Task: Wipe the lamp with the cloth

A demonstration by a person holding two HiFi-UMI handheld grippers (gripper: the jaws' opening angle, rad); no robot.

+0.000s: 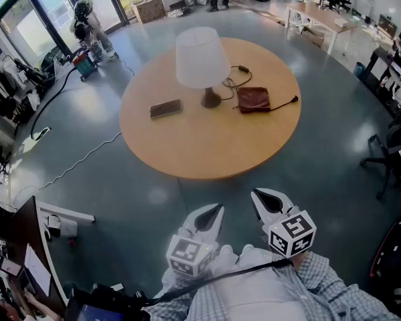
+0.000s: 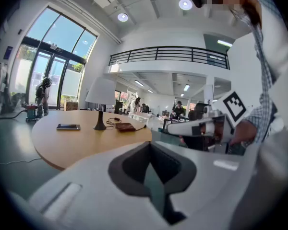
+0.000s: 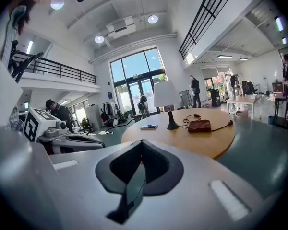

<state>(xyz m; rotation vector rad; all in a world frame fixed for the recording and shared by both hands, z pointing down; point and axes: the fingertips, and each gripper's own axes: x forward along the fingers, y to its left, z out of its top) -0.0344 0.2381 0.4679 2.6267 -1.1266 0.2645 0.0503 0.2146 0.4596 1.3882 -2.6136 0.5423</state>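
Since both claws sit at the bottom of the head view, well apart from the round wooden table (image 1: 207,146) in the middle of the frame, the wiping looks not yet begun. The left gripper (image 1: 214,214) has its jaws pressed together with nothing between them, and the right gripper (image 1: 262,199) is likewise closed on nothing; each gripper view shows only floor through the jaw opening.

The lamp (image 1: 200,59), with a white shade and a dark base, stands upright above the table's centre. The brown cloth (image 1: 252,99) lies folded flat just to the right of the lamp's base, untouched. A smartphone (image 1: 166,108) lies to the left of the base, and a black cable (image 1: 284,103) trails past the cloth toward the table's right edge.

Everything is left to do: reaching the table, picking up the cloth, and passing it over the lamp.

No container stands on the table. What looks like a cardboard box (image 1: 149,9) sits on the floor at upper left; its contents cannot be seen.
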